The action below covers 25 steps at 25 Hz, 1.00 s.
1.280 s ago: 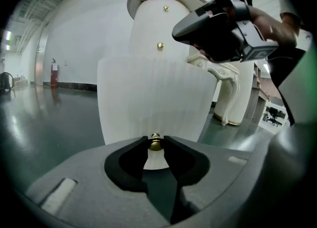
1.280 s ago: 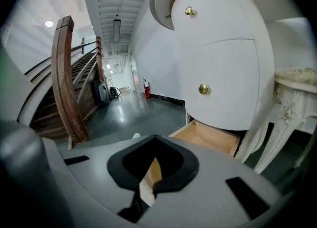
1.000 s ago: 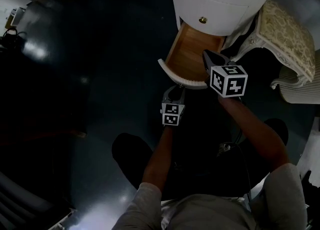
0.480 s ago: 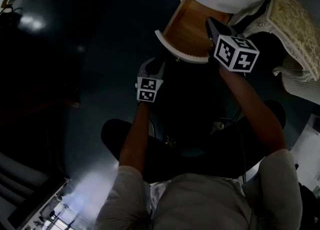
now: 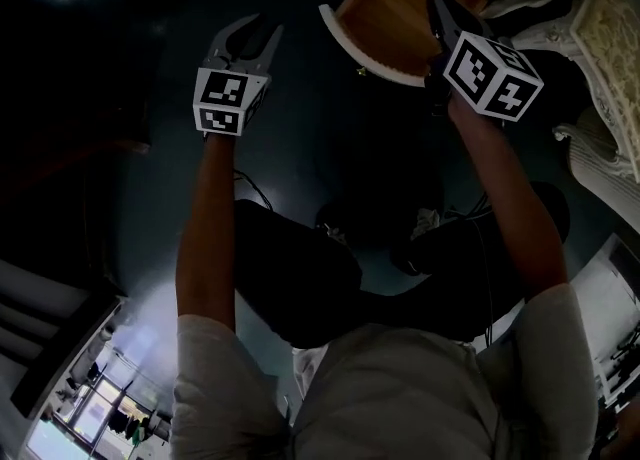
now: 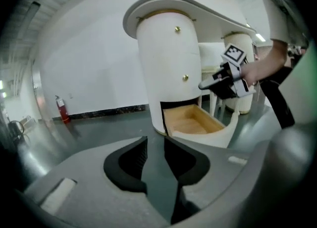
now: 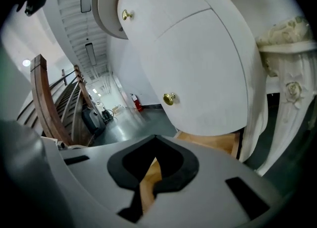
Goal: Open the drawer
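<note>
The round white cabinet (image 6: 168,73) has its bottom drawer (image 5: 385,23) pulled out, so the bare wooden inside (image 6: 190,120) shows behind the curved white front. My left gripper (image 5: 248,40) is held up to the left of the drawer and apart from it. It is open, with only floor showing between the jaws (image 6: 154,140). My right gripper (image 5: 438,0) hovers over the drawer's right side, just under the middle drawer's brass knob (image 7: 169,98). Its tips (image 7: 156,138) meet and hold nothing. The drawer's wood (image 7: 218,142) shows beyond them.
A cream carved chair (image 5: 610,38) stands right of the cabinet, its white leg (image 7: 287,88) close to my right gripper. The floor is dark and glossy, with my legs and a cable (image 5: 250,193) below. A fire extinguisher (image 6: 61,109) stands by the far wall, and a wooden stair rail (image 7: 44,98) rises at left.
My left gripper has risen and swung left, away from the drawer front. My right gripper has stayed over the drawer's right side. The head view has tilted, so the cabinet sits higher in frame.
</note>
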{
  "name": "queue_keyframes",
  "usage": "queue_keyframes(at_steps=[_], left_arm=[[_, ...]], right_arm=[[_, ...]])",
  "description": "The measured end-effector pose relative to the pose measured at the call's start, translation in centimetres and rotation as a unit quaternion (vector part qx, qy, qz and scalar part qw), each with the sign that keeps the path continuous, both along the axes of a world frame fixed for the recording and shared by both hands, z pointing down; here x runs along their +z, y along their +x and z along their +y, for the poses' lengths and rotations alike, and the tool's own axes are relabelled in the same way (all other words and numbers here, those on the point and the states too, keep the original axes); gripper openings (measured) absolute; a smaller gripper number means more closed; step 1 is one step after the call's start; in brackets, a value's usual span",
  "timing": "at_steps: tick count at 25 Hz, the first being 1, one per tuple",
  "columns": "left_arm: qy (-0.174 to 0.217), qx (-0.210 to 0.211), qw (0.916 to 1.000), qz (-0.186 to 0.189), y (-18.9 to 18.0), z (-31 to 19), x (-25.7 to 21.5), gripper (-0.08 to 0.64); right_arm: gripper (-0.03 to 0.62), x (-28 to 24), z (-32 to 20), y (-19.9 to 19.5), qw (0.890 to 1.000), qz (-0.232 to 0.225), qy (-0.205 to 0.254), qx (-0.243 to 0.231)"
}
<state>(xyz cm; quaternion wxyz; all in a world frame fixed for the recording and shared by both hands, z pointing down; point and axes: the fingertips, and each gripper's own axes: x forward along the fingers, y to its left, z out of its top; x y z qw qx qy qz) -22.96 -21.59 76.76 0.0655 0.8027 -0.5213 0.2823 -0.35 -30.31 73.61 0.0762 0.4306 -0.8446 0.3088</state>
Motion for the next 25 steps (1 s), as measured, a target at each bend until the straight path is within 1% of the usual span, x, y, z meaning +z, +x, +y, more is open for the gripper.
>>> queue_keyframes(at_steps=[1, 2, 3, 5, 8, 11, 13, 15, 20, 25], left_arm=[[-0.002, -0.012, 0.9998, 0.014, -0.2, -0.2, -0.8, 0.114], [-0.007, -0.017, 0.9996, 0.019, -0.4, -0.1, -1.4, 0.114], [-0.013, -0.018, 0.9996, 0.017, -0.4, 0.2, -2.1, 0.114], [-0.026, -0.012, 0.9995, 0.010, -0.3, 1.1, -3.5, 0.114], [-0.052, -0.007, 0.9986, 0.011, -0.1, 2.6, -5.8, 0.114], [-0.070, -0.010, 0.9974, 0.016, 0.2, 3.1, -9.0, 0.114], [-0.079, -0.010, 0.9964, 0.029, 1.3, 3.5, -11.6, 0.114], [-0.083, -0.010, 0.9955, 0.045, 2.8, 4.0, -14.6, 0.114], [-0.095, -0.011, 0.9927, 0.073, 7.0, 5.8, -21.8, 0.114], [-0.105, -0.006, 0.9906, 0.087, 11.3, 8.2, -27.8, 0.114]], right_arm=[[0.015, -0.4, 0.0, -0.3, 1.000, -0.013, -0.002, -0.005], [0.015, -0.7, 0.0, -0.7, 1.000, -0.023, -0.004, -0.011], [0.015, -0.9, 0.0, -0.9, 0.999, -0.027, -0.003, -0.017], [0.015, -1.2, 0.2, -1.1, 0.999, -0.018, 0.007, -0.028], [0.015, -1.8, 2.4, 0.3, 0.999, 0.000, 0.017, -0.044], [0.015, -3.8, 4.3, 2.2, 0.999, 0.010, 0.017, -0.040], [0.015, -5.5, 5.7, 4.0, 1.000, 0.024, 0.007, -0.016], [0.015, -7.3, 7.9, 5.7, 0.999, 0.030, -0.022, 0.000], [0.015, -12.4, 13.3, 9.1, 0.993, 0.090, -0.073, 0.000], [0.015, -19.0, 17.3, 12.4, 0.988, 0.127, -0.085, -0.011]])
